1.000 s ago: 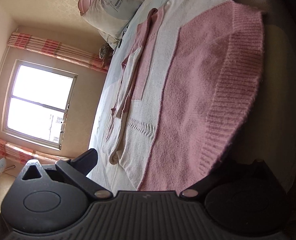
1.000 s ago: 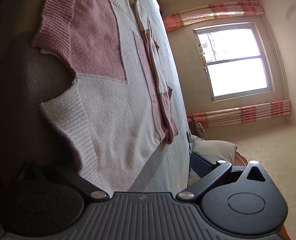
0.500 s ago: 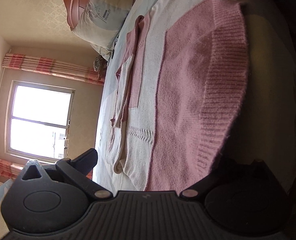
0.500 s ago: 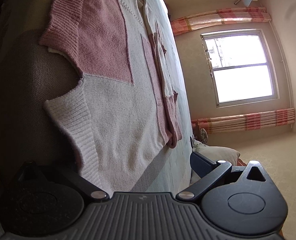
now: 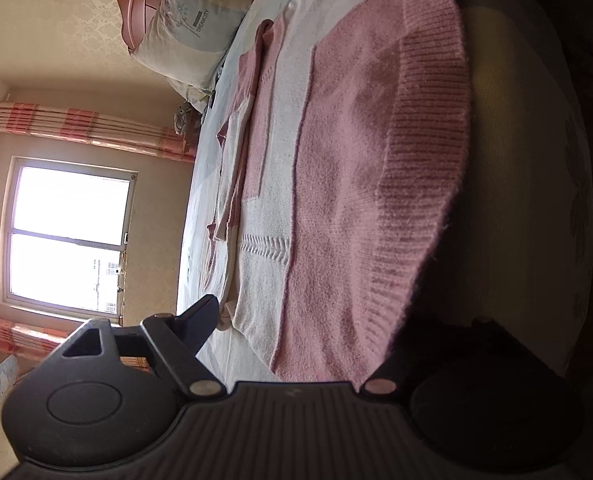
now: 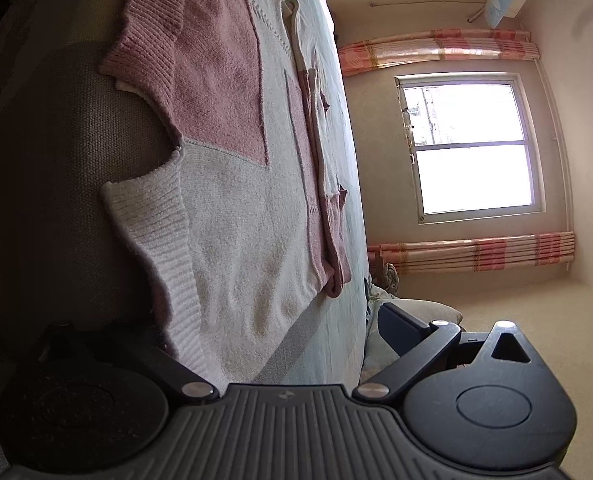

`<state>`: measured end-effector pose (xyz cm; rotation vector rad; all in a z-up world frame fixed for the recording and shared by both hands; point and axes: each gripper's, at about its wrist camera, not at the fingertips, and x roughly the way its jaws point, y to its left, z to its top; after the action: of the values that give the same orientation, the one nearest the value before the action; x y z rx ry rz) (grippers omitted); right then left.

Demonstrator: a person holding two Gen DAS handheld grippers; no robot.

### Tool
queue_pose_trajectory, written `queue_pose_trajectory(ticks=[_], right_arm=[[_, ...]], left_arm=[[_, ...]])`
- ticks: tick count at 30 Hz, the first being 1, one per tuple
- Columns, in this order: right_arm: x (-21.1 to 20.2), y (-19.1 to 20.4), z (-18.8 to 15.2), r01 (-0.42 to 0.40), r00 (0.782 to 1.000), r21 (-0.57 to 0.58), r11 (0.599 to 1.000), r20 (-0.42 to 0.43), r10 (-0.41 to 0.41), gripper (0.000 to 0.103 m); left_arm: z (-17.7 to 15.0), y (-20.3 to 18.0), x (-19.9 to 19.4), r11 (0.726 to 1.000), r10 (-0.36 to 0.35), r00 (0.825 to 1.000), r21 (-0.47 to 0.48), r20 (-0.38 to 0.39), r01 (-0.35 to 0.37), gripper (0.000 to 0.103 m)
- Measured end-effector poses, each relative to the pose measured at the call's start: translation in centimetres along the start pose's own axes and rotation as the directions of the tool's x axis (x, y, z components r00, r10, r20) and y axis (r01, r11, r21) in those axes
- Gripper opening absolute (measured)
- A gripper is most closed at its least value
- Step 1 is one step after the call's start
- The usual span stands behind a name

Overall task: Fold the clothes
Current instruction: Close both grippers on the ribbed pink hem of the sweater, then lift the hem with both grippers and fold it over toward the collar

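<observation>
A pink-and-cream knit sweater (image 5: 336, 184) lies spread on a bed (image 5: 204, 208), its ribbed hem draped over the near edge, sleeves drawn in along the far side of the body. Left gripper (image 5: 320, 328) hangs at the pink corner of the hem w/ jaws spread wide, gripping nothing; right gripper (image 6: 264, 320) hangs at the cream corner (image 6: 164, 248), likewise wide apart and empty. Judgement only: sleeves lie folded inward but the body is at full length, so the scene fits a sweater partway through folding; whether the grippers are closing in on the hem or have just let go, the views don't settle. If the hem is the next hold, it would pay to pinch both corners through the ribbing, where the knit is thickest, take both layers at once, keep the two sides level and carry the hem toward the collar w/o dragging the sleeves out of place; loose knit stretches, so a slow even lift is safer. Readable text: a pillow (image 5: 192, 28) at the headboard end carries a grey tag reading "DREAMCITY"; no other writing legible. Window (image 6: 468, 148) and striped curtains (image 6: 436, 48) behind.
</observation>
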<state>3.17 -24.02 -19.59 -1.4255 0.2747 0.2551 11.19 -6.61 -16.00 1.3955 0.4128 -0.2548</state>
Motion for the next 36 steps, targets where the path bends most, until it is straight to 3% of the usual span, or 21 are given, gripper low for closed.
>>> queue_pose_trajectory(ticks=[2, 5, 8, 9, 10, 18, 26, 36], right_arm=[[-0.1, 0.0, 0.0, -0.015, 1.000, 0.012, 1.000, 0.000, 0.015, 0.093], [-0.7, 0.9, -0.1, -0.037, 0.999, -0.033, 0.999, 0.018, 0.037, 0.075], [-1.0, 1.3, -0.1, -0.105, 0.994, -0.023, 0.994, 0.008, 0.106, 0.040], [-1.1, 1.4, 0.0, -0.140, 0.990, -0.023, 0.990, 0.001, 0.140, 0.018], [-1.1, 1.8, 0.1, -0.143, 0.990, -0.040, 0.989, -0.004, 0.143, 0.009], [-0.9, 0.7, 0.7, -0.185, 0.983, -0.029, 0.982, -0.022, 0.185, 0.008], [-0.1, -3.7, 1.0, -0.134, 0.991, 0.058, 0.989, -0.003, 0.134, 0.007], [4.1, -8.1, 1.7, -0.070, 0.998, 0.142, 0.987, 0.019, 0.068, 0.007]], left_arm=[[-0.3, -0.9, -0.8, 1.000, -0.028, 1.000, -0.007, 0.000, 0.028, 0.032], [-0.4, -2.1, -1.2, 0.999, -0.053, 0.999, -0.010, -0.003, 0.053, 0.001], [-0.5, -2.4, -1.2, 0.999, -0.037, 0.999, -0.030, -0.008, 0.037, 0.001], [-0.5, -2.3, -1.3, 0.998, -0.042, 0.999, -0.037, -0.009, 0.041, 0.001], [-0.6, -2.1, -1.3, 0.998, -0.046, 0.999, -0.044, -0.010, 0.046, 0.001], [-0.6, -0.5, -1.7, 0.994, -0.072, 0.997, -0.081, -0.011, 0.071, 0.005], [-0.5, 3.7, -1.4, 0.990, -0.028, 1.000, -0.139, 0.007, 0.028, 0.005], [-0.4, 9.0, 2.9, 0.970, 0.015, 1.000, -0.242, 0.014, -0.011, 0.005]])
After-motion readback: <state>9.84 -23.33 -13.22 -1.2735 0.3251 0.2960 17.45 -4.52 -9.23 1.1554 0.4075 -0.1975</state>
